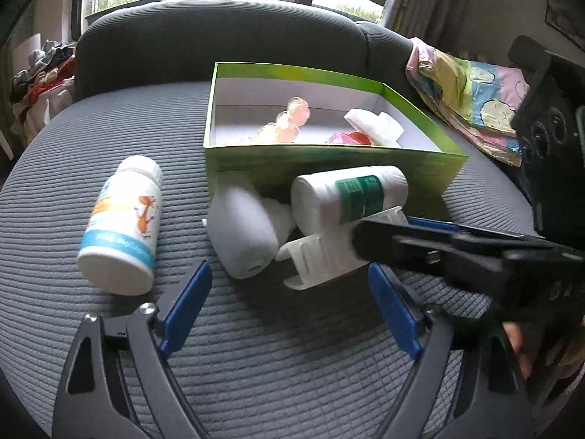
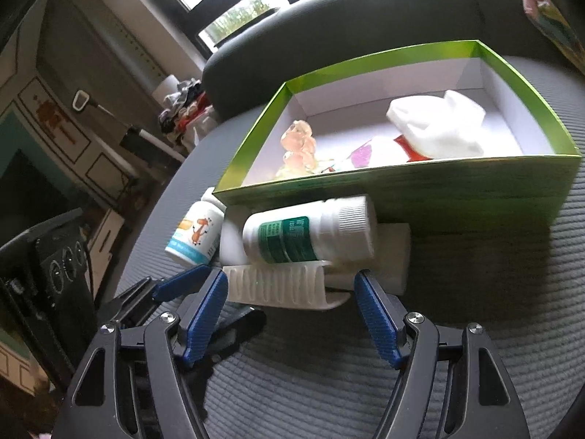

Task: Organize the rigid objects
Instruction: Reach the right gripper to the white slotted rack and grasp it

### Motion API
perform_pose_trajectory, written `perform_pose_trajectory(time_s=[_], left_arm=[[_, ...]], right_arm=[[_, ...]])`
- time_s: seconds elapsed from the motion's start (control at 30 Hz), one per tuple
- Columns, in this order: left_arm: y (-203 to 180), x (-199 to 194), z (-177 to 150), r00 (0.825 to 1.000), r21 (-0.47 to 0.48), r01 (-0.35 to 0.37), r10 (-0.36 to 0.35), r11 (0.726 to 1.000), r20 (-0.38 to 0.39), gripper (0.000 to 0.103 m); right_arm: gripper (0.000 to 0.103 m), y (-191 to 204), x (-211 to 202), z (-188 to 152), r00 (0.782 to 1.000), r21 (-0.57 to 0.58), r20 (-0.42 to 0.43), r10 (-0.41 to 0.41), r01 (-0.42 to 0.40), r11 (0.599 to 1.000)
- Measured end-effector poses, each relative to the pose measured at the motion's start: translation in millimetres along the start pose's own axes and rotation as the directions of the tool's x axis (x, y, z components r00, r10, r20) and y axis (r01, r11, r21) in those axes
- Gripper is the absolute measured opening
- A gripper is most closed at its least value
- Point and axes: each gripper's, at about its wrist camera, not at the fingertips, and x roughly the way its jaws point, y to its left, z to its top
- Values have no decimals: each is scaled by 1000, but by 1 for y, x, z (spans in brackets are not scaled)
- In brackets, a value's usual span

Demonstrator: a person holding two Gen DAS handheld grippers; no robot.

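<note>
Both grippers gape wide, holding nothing; the right gripper [image 2: 290,292] straddles a ribbed white clip [image 2: 274,287]. Ahead of the left gripper [image 1: 290,289] lies a bottle [image 1: 347,194]; beyond it, a green box [image 1: 329,168].

Two white plastic pill bottles lie on the grey ribbed seat cushion [image 1: 256,366]: one with an orange cartoon label [image 1: 122,225], one with a green label [image 1: 349,195]. Beside them are one plain white cylindrical container [image 1: 243,232] and one white ribbed plastic clip [image 1: 321,258]. One open green cardboard box [image 1: 329,168] holds one pink translucent figurine [image 1: 292,120], one white plastic piece [image 1: 374,124], and one red-and-pink item [image 1: 351,138] only partly visible.
</note>
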Motion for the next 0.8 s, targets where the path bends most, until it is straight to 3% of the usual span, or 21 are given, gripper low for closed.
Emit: perform_pose_trajectory(time_s=[0.03,0.27,0.4,0.63,0.8], left_arm=[[-1,1,0,1000,2,4,-4,1000,-2,76],[-7,5,2,1000,14,10,-10,1000,1,77],[-7,5,1,1000,4,18,-18,1000,4,74],[-16,5,-2,1000,20,-6,5,1000,10,68],[-12,2,-4,1000,-5,18,-18,1000,11,61]], right_arm=[[74,0,3,1,1000,0,-1,-2,2,1000],[72,8,6,1,1000,-37,6,-26,26,999],[55,7,5,-1,999,-34,3,-42,42,999],[41,15,6,-4,997,-61,19,-76,77,995],[32,13,-3,-6,995,-46,44,-86,88,995]])
